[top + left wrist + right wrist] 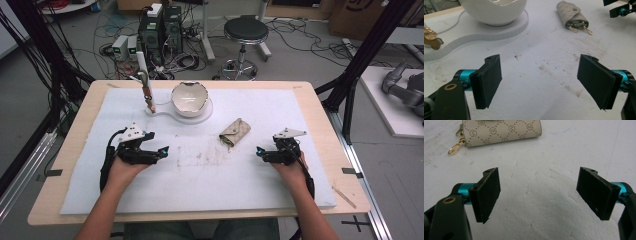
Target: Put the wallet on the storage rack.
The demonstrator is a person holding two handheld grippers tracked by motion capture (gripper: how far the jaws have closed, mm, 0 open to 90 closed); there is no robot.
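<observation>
Two grippers, one per hand, both low over the white foam mat (250, 185) that covers the wooden table (80, 120).

Left gripper (162, 150) sits at the mat's left-centre, jaws pointing right toward the middle. In the left gripper view its two black pads (489, 80) stand wide apart with bare, stained foam between them, holding nothing.

Behind it, at the far left of the mat, one upright stick-like holder (147, 92) stands on the narrow end of a flat white base (205, 112); detail on it is too small to read. In the left gripper view a small gold piece (431, 37) rests on that same base.

One white bowl (189, 97) with a jagged, eggshell-like rim sits on the round end of the base, far centre.

One beige quilted key pouch (235, 132) lies flat on the mat right of centre, between the bowl and the right gripper and well apart from both grippers. It is closed with a snap; two gold clips (580, 27) stick out of its open end in the left gripper view, and the right gripper view shows its monogram pattern and the gold clips at its left end.

Right gripper (260, 151) sits at the mat's right, jaws pointing left toward the pouch. Its two pads (487, 195) are also spread wide, empty, with the pouch beyond them at the top of that view, not touched.

One round black stool (245, 30) stands on the floor beyond the table.
</observation>
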